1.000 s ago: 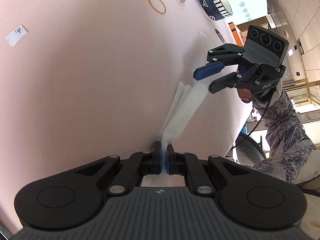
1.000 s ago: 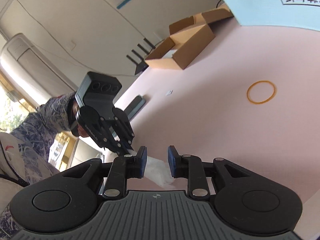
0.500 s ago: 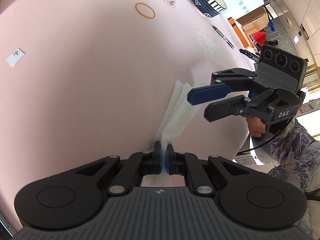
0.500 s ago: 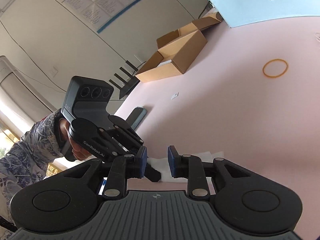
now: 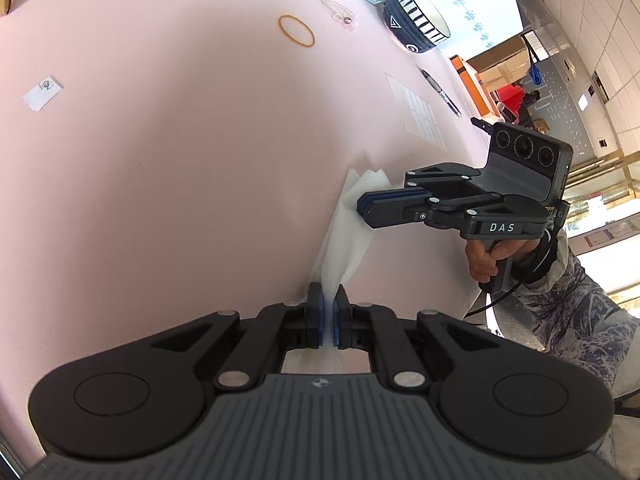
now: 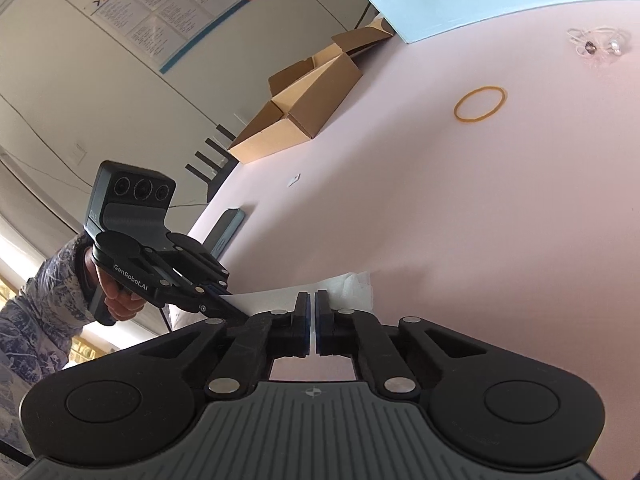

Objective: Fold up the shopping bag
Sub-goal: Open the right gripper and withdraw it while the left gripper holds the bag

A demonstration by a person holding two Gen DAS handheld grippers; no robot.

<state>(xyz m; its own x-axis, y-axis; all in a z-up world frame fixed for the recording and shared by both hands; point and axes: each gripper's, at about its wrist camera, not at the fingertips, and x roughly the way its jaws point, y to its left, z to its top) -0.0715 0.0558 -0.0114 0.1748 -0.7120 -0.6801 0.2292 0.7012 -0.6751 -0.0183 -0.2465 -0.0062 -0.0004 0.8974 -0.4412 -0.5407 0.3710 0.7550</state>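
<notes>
Flat on the pale pink tabletop, near its edge, lies the thin white plastic shopping bag, already gathered into a long narrow strip with layered points at its far end. Left gripper: jaws pinching the strip's near end, film visible between the blue pads. Right gripper: jaws pressed together at the strip's side near the far end; in its own view only a sliver of gap shows, with white film just beyond the tips. Whether film is actually caught there, cannot tell.

Judgement: 2 ends held, so this looks like a fold or tensioning of the strip. To do it well, keep the left pinch fixed as anchor, keep the layers stacked, carry the far end low over the table so the slippery film does not fan open, and press the crease before releasing.

Farther out: yellow rubber band, open brown cardboard box.
</notes>
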